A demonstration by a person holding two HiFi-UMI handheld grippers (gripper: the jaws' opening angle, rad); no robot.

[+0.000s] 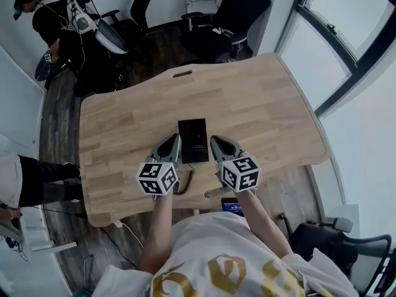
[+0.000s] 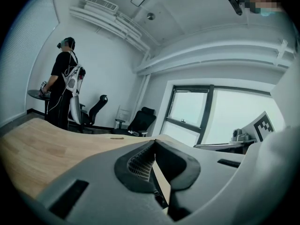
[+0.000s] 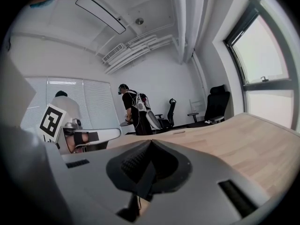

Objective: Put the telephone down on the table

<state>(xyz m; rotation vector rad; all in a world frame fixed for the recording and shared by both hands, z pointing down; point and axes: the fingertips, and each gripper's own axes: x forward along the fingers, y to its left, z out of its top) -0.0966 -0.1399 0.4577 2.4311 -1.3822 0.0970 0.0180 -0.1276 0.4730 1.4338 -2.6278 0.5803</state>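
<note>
Head view shows your left tongs (image 1: pixel 172 143) over the near part of the wooden table (image 1: pixel 266 104), jaws pressed together with nothing between them. The left gripper view confirms it: the dark pads (image 2: pixel 140 163) meet at the tip and only a sliver of table shows through below. Just right of those tongs, in the gap between your two tools and reaching a little past their tips, the telephone (image 1: pixel 193 140) lies flat on the table, a thin dark slab. What looks like a thin brownish cord (image 1: pixel 185 182) curls on the table nearer you. Expect the telephone to be stiff, fairly light and smooth enough to slip, with a face that probably marks or cracks if pinched hard. Lying flat it offers little to bite, so if you must move it, take it across its narrow width by the two long edges, not on the face. Right of it, your right tongs (image 1: pixel 218 143) are likewise closed and empty, as the right gripper view (image 3: pixel 150 143) shows.
</note>
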